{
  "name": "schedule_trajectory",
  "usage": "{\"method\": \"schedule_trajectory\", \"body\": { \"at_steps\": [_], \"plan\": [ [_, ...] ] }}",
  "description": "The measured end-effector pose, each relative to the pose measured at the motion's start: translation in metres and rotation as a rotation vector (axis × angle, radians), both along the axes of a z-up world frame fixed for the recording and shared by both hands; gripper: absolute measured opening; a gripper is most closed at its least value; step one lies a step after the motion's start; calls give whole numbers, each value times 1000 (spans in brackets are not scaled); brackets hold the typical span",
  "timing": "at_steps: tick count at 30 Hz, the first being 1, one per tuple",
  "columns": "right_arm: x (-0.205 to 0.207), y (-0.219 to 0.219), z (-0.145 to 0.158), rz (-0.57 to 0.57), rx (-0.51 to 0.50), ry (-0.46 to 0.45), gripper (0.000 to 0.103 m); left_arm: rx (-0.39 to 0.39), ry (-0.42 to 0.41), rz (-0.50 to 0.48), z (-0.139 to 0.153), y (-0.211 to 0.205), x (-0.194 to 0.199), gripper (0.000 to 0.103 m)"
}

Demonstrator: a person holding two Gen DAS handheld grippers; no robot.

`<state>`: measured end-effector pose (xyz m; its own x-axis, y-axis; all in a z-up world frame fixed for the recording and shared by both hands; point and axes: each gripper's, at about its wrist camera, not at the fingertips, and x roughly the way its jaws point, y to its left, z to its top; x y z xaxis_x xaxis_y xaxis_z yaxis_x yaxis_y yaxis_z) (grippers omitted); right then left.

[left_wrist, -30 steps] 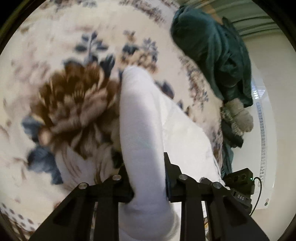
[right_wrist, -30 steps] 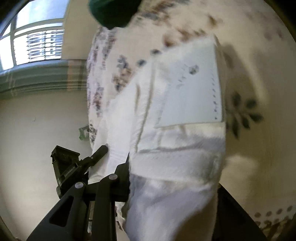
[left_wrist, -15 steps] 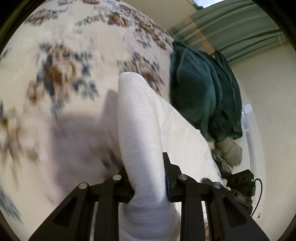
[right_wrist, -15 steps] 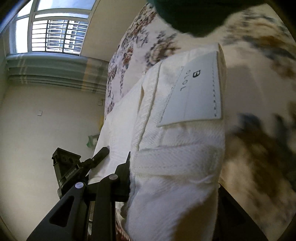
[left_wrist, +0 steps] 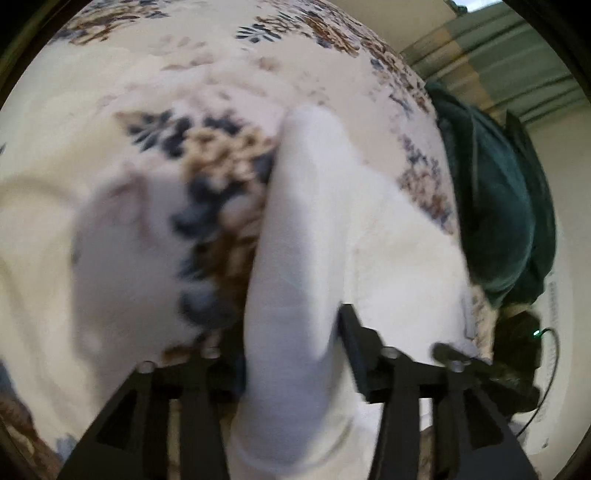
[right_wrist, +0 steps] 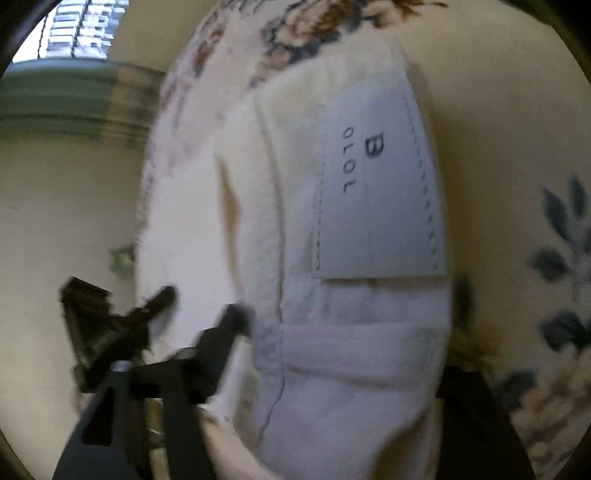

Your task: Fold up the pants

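I take this for a bedroom in a home. Ahead of my left tongs (left_wrist: 291,354) spreads a bed (left_wrist: 221,74) under a cream cover printed with brown and blue flowers. To their right, on the bed's far edge, lies a heap of dark green cloth (left_wrist: 502,206), with green striped curtains (left_wrist: 517,48) hanging beyond it. Up and left of my right tongs (right_wrist: 343,354) I see a barred window (right_wrist: 81,29) above plain cream walls (right_wrist: 66,206).
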<state>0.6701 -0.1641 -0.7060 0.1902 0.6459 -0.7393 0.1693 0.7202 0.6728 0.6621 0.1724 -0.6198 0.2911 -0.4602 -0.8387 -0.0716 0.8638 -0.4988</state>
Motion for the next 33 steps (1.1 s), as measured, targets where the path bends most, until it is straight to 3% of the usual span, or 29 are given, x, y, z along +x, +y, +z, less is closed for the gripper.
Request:
{"method": "schedule_trajectory", "body": {
  "at_steps": [3, 4, 6, 8, 12, 14, 20, 25, 33],
  "plan": [
    [-17, -12, 6, -9, -134, 5, 82, 63, 2, 1, 3, 6, -25, 69],
    [-20, -13, 7, -15, -157, 12, 84, 78, 1, 2, 4, 6, -30, 69],
    [-27, -12, 14, -15, -232, 16, 98, 132, 0, -3, 11, 3, -41, 69],
    [-32, -7, 34, -19, -359, 6, 100, 188, -1, 5, 20, 0, -46, 69],
    [-42, 13, 81, -16, -606, -60, 103, 392, -3, -4, 50, -19, -59, 69],
    [-53, 23, 103, -16, -686, -75, 103, 457, -14, -21, 62, -29, -68, 70],
    [-96, 28, 159, -40, -754, -98, 103, 593, -78, -21, 114, -56, -99, 70],
    [-136, 28, 234, -35, -776, -162, 103, 616, -133, -7, 167, -71, -118, 70],
    [-201, 9, 358, -58, -803, -288, 103, 593, -238, 53, 277, -90, -180, 70]
  ]
}}
